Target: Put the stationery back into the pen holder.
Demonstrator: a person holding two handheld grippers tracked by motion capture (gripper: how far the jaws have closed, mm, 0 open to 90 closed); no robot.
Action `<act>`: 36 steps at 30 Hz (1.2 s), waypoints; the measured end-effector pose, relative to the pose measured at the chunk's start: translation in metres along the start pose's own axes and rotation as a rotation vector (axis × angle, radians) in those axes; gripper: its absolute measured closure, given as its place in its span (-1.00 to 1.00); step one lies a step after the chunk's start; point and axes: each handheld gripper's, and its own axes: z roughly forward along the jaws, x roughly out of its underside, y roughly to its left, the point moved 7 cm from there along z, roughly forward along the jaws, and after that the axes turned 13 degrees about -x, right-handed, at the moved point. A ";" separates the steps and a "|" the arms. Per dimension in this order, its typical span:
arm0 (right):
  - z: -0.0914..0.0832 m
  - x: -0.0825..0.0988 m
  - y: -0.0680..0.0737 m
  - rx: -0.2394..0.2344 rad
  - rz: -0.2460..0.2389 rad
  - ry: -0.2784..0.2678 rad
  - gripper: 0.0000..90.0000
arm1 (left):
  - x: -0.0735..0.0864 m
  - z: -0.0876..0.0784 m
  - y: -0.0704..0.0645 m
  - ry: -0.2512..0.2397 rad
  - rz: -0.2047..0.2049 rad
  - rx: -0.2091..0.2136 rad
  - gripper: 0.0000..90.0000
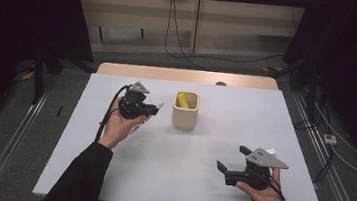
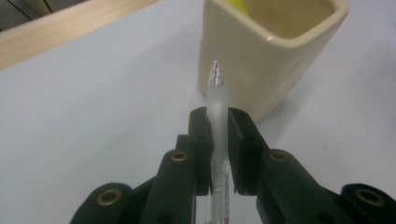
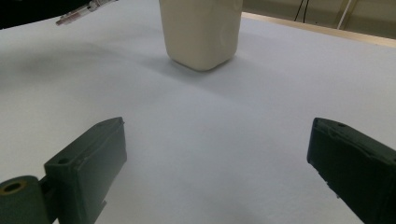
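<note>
My left gripper (image 2: pixel 218 117) is shut on a clear pen (image 2: pixel 217 98) whose silver tip points up toward a cream square cup (image 2: pixel 266 56). In the high view the left gripper (image 1: pixel 154 109) hangs above the table just left of the cup (image 1: pixel 185 112), with the pen (image 1: pixel 158 106) sticking out toward it. A yellow object (image 1: pixel 182 100) stands inside the cup. My right gripper (image 1: pixel 230 160) is held near the table's front right with its jaws wide apart. Between the right gripper's (image 3: pixel 217 158) jaws lies only bare table; the cup (image 3: pixel 201 32) is farther off, the pen (image 3: pixel 84 11) at top left.
The white table top (image 1: pixel 199 173) ends in a wooden strip (image 1: pixel 184 75) at the far edge. Cables lie on the floor beyond and to the right. Dark curtains flank both sides.
</note>
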 end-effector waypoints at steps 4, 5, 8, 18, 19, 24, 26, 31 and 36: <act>-0.004 0.000 -0.001 0.007 -0.005 0.007 -0.90 | -0.006 -0.008 -0.005 -0.033 -0.009 0.015 0.80; -0.005 0.001 -0.002 0.009 -0.007 0.010 -0.90 | -0.008 -0.011 -0.007 -0.051 -0.013 0.017 0.80; -0.009 0.001 -0.002 0.011 -0.012 0.009 -0.90 | -0.015 -0.018 -0.011 -0.097 -0.008 0.021 0.80; -0.027 0.003 -0.008 0.049 0.003 -0.013 -0.90 | -0.044 -0.036 -0.014 -0.198 -0.043 0.049 0.80; -0.028 0.004 -0.009 0.053 0.005 -0.010 -0.90 | -0.046 -0.037 -0.014 -0.205 -0.042 0.048 0.80; -0.035 0.009 -0.014 0.071 0.018 -0.015 -0.90 | -0.056 -0.039 -0.018 -0.241 -0.048 0.058 0.80; -0.036 0.009 -0.015 0.073 0.020 -0.021 -0.90 | -0.060 -0.039 -0.020 -0.247 -0.047 0.063 0.80; -0.039 0.011 -0.016 0.075 0.034 -0.018 -0.90 | -0.072 -0.035 -0.025 -0.265 -0.056 0.075 0.80; -0.039 0.012 -0.016 0.073 0.037 -0.017 -0.90 | -0.087 -0.030 -0.032 -0.282 -0.048 0.071 0.80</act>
